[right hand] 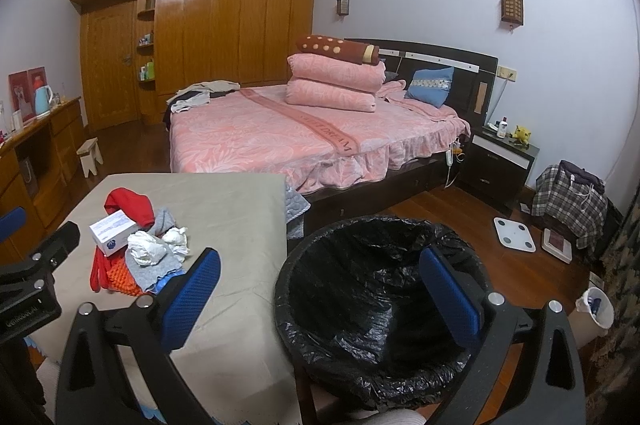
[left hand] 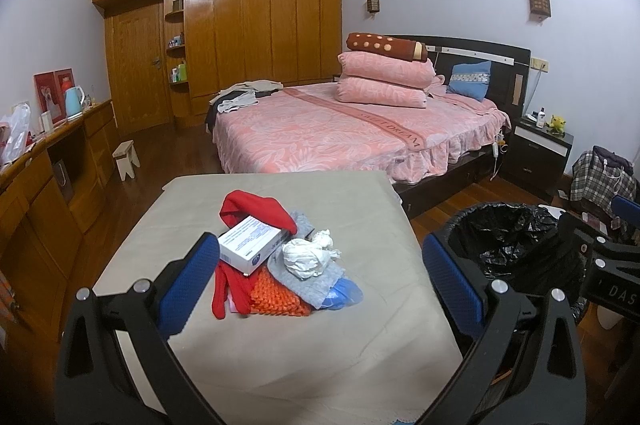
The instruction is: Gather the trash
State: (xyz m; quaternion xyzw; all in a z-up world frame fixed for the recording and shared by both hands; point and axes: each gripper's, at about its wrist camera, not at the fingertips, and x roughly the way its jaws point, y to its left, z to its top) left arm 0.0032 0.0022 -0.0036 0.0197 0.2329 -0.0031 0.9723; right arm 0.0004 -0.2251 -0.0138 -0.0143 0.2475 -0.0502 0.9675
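Table (left hand: 280, 365) edge meets the lined bin (right hand: 360, 305); left gripper (left hand: 320, 265) and right gripper (right hand: 320, 285) gape, empty.

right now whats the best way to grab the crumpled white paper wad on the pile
Take the crumpled white paper wad across its bulging middle, coming from above with the left gripper open. It sits on top of the pile, clear of the white box, and looks soft enough to squeeze; going low would probably snag the grey cloth underneath.

We find a home bedroom: a made bed (left hand: 320, 133) with folded quilts (left hand: 384, 81), a wooden wardrobe (left hand: 256, 21) along the far wall, and a nightstand (left hand: 538, 149) beside the headboard.
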